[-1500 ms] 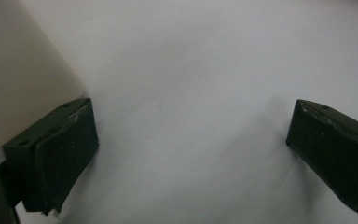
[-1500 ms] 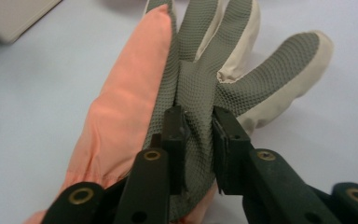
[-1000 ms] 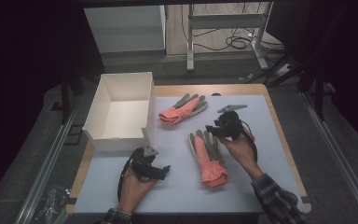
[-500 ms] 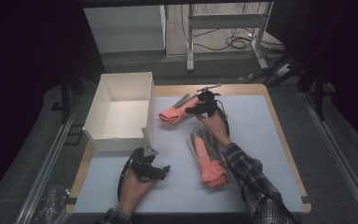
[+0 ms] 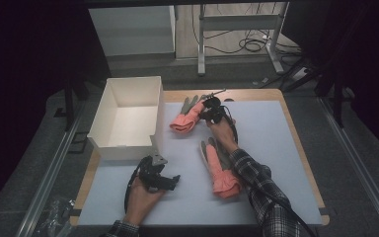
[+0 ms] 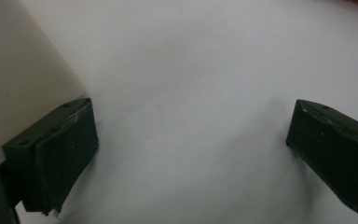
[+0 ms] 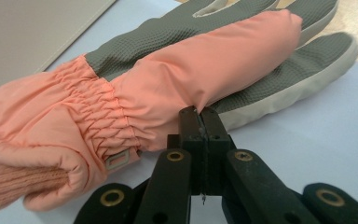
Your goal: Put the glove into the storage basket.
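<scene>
At the far glove [image 7: 177,88], right gripper [image 7: 200,116]: jaws pressed flat together, tips against the pink fabric along the glove's near edge. Whether any cloth is pinched between them, cannot tell. In the high view the right gripper [image 5: 212,109] sits at that glove's finger end, the right hand [image 5: 223,129] behind it, plaid sleeve trailing back toward the near edge of the worktop [image 5: 276,148].

Far glove [image 5: 187,116] lies flat just beside the box [image 5: 127,118], on the box's right, cuff toward the box's near corner, grey fingers pointing away. Pink shell, grey textured palm and fingers, gathered wrist, knitted cuff.

Second glove [image 5: 219,168], same colours, lies nearer the person than the box, right of it and well apart from it, partly under the right forearm.

Left gripper [image 6: 191,140]: jaws wide apart, nothing between them, bare pale worktop below; box wall [image 6: 18,88] close by one jaw. High view: left gripper [image 5: 159,177] just in front of the box's near right corner, left hand [image 5: 140,195] holding it low.

Box white, open-topped, at the worktop's left edge.
</scene>
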Motion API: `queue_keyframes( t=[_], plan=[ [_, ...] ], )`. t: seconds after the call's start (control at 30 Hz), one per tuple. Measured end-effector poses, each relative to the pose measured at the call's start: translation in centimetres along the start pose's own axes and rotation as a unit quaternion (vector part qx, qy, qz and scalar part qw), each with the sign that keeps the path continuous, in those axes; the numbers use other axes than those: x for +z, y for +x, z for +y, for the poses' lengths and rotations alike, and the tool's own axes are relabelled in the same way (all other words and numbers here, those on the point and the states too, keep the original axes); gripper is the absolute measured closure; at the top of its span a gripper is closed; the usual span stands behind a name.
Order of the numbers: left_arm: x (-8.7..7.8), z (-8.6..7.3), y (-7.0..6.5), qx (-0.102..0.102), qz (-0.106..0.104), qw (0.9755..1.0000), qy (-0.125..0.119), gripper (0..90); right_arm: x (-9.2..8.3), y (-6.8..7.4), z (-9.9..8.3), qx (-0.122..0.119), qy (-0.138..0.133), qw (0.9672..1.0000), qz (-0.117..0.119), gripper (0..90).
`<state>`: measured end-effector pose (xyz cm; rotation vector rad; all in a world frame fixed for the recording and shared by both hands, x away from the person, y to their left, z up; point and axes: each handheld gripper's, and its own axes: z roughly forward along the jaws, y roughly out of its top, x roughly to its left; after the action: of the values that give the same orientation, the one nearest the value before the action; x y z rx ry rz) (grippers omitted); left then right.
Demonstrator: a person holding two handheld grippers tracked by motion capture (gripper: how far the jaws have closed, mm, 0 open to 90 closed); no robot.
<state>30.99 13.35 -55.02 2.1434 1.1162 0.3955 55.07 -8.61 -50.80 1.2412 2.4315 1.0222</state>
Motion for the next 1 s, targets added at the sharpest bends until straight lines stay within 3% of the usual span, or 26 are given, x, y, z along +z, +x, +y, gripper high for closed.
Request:
queue_keyframes(
  t=[0.23, 0.4, 0.43, 0.47, 0.6, 0.73, 0.77, 0.8, 0.83, 0.87, 1.0],
  plan=[
    [0.0, 0.0, 0.0, 0.0, 0.0, 1.0, 0.0, 1.8, -2.1, 0.1, 0.1, -0.013, -0.007, 0.9999, -0.003, 89.8],
    [0.0, 0.0, 0.0, 0.0, 0.0, 1.0, 0.0, 1.8, -5.7, -0.6, 0.0, -0.02, -0.033, 0.9993, -0.004, 89.9],
    [0.0, 0.0, 0.0, 0.0, 0.0, 1.0, 0.0, 1.8, -5.7, -0.6, 0.0, -0.02, -0.033, 0.9993, -0.004, 89.9],
    [0.0, 0.0, 0.0, 0.001, 0.0, 1.0, 0.0, 1.8, -7.4, -1.2, -0.1, -0.022, -0.044, 0.9988, -0.009, 89.9],
    [0.0, 0.0, 0.0, 0.001, 0.0, 1.0, 0.0, 1.8, -11.1, -2.5, -0.4, -0.016, -0.071, 0.9972, -0.017, 89.9],
    [0.0, 0.0, 0.0, 0.0, 0.0, 1.0, 0.0, 1.8, -14.6, -3.9, -1.4, -0.01, -0.077, 0.9964, -0.034, 89.8],
    [0.0, 0.0, 0.0, 0.0, 0.0, 1.0, 0.0, 1.8, -14.6, -3.9, -1.4, -0.01, -0.077, 0.9964, -0.034, 89.8],
    [0.0, 0.0, 0.0, 0.0, 0.0, 1.0, 0.001, 1.8, -15.2, -4.6, -2.6, 0.007, -0.067, 0.9974, -0.024, 89.5],
    [0.0, 0.0, 0.0, 0.0, 0.0, 1.0, 0.0, 1.8, -15.2, -4.6, -2.6, 0.007, -0.067, 0.9974, -0.024, 89.5],
    [0.0, 0.0, 0.0, -0.001, 0.0, 1.0, -0.001, 1.8, -15.1, -5.0, -3.8, 0.016, -0.066, 0.9976, -0.012, 89.0],
    [0.0, 0.0, 0.0, -0.002, 0.0, 1.0, -0.001, 1.8, -13.6, -4.9, -5.5, 0.036, -0.061, 0.9973, 0.022, 67.7]
  ],
)
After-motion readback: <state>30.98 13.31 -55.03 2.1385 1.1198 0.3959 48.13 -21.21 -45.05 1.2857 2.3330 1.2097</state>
